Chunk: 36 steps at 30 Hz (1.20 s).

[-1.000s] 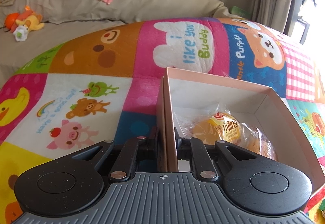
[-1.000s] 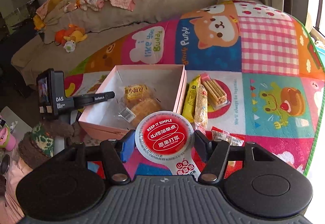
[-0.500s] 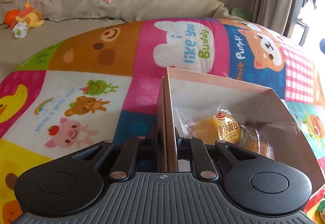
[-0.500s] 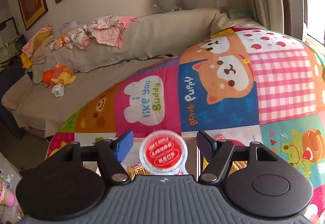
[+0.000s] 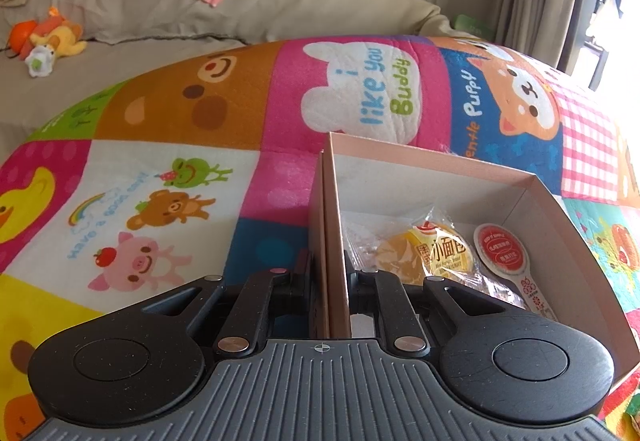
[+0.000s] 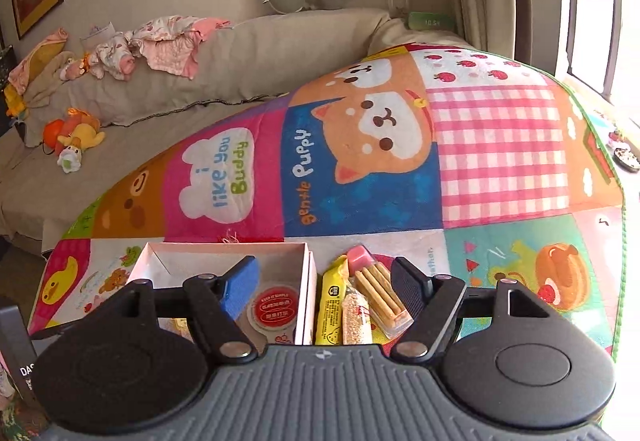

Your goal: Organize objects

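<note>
Inside the pink box [image 5: 432, 161], a red-lidded jelly cup [image 5: 502, 253] lies beside a wrapped bun [image 5: 436, 253]. Left hand-held gripper [image 5: 330, 277] is closed tight on the box's near side wall. Right hand-held gripper [image 6: 324, 283] is spread wide above the box edge, gripping nothing. Just beside the box on the play mat [image 6: 500, 145] lie a yellow snack bar [image 6: 330, 309], a sesame bar [image 6: 354, 315] and a biscuit-stick pack [image 6: 378, 291].
</note>
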Available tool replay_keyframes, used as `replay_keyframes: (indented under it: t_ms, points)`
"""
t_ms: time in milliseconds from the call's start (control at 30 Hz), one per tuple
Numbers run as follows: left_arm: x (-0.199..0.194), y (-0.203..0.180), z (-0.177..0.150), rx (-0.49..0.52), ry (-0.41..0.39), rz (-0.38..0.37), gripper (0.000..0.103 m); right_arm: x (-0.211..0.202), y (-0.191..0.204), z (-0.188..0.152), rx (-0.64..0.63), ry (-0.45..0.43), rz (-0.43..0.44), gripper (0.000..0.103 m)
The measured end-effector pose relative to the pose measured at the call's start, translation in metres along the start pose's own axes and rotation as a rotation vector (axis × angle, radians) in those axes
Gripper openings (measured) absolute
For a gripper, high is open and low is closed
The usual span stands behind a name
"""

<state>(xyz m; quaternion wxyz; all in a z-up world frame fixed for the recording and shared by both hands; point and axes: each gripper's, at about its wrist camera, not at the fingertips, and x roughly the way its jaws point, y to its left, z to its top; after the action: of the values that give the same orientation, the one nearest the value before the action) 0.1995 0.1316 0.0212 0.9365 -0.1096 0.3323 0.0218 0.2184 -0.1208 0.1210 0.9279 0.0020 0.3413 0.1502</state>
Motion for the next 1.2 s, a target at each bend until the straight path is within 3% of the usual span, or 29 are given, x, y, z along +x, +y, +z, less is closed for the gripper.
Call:
replay_keyframes:
  t_ms: [200, 333, 667, 700, 767, 867, 1067, 1200]
  points:
    - [0.0, 0.0, 0.0, -0.002, 0.001, 0.001, 0.014, 0.006, -0.011, -0.005, -0.004, 0.011, -0.039, 0.077]
    - [-0.001, 0.0, 0.0, 0.0, 0.001, 0.005, 0.014, 0.021, -0.026, -0.003, 0.015, 0.013, -0.035, 0.088]
    - [-0.001, -0.001, 0.0, 0.006, 0.0, 0.01, 0.014, 0.146, -0.04, 0.016, 0.093, 0.166, -0.055, 0.088]
    - [-0.001, -0.001, 0.0, 0.007, 0.0, 0.01, 0.014, 0.157, -0.04, 0.018, 0.102, 0.181, -0.041, 0.086]
    - [-0.001, -0.001, 0.0, 0.008, -0.001, 0.01, 0.014, 0.174, -0.036, 0.022, 0.096, 0.204, -0.038, 0.069]
    - [0.0, 0.0, 0.0, 0.008, 0.001, 0.004, 0.013, 0.193, -0.032, 0.023, 0.071, 0.268, -0.035, 0.054]
    - [-0.001, -0.006, -0.002, 0.022, 0.021, -0.064, 0.013, 0.177, -0.056, 0.008, 0.13, 0.319, 0.025, 0.051]
    - [-0.001, -0.014, -0.004, 0.04, 0.013, -0.039, 0.012, 0.158, -0.079, -0.002, 0.162, 0.347, 0.004, 0.051]
